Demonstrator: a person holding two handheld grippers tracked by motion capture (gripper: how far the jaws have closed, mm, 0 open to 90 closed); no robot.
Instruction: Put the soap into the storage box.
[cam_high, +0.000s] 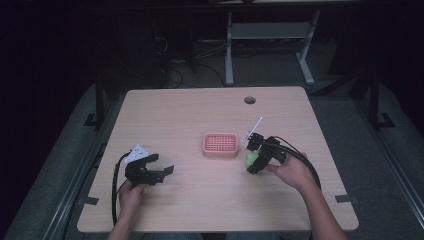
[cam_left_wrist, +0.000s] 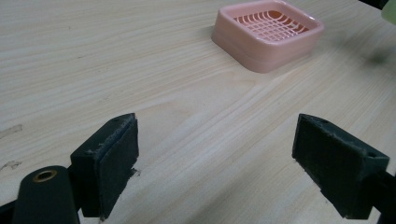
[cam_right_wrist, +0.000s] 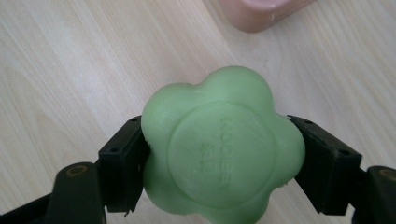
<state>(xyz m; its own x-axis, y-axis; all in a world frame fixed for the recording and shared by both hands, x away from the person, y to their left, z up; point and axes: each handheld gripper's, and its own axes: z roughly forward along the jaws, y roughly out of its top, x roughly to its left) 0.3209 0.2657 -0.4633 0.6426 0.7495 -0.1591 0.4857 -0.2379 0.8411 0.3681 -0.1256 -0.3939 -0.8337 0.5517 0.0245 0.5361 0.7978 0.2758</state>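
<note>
Resting low over the wooden table at its left, the left gripper is held with jaws spread wide and empty. A pink slotted soap dish is seen at the centre. Just right of it, a green flower-shaped soap is clamped between the right gripper jaws.

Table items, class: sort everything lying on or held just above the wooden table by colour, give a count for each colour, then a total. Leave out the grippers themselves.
Pink: 1, the slotted soap dish near the table's middle.
Green: 1, the flower-shaped soap clamped between the right gripper's jaws.
Total: 2.
</note>
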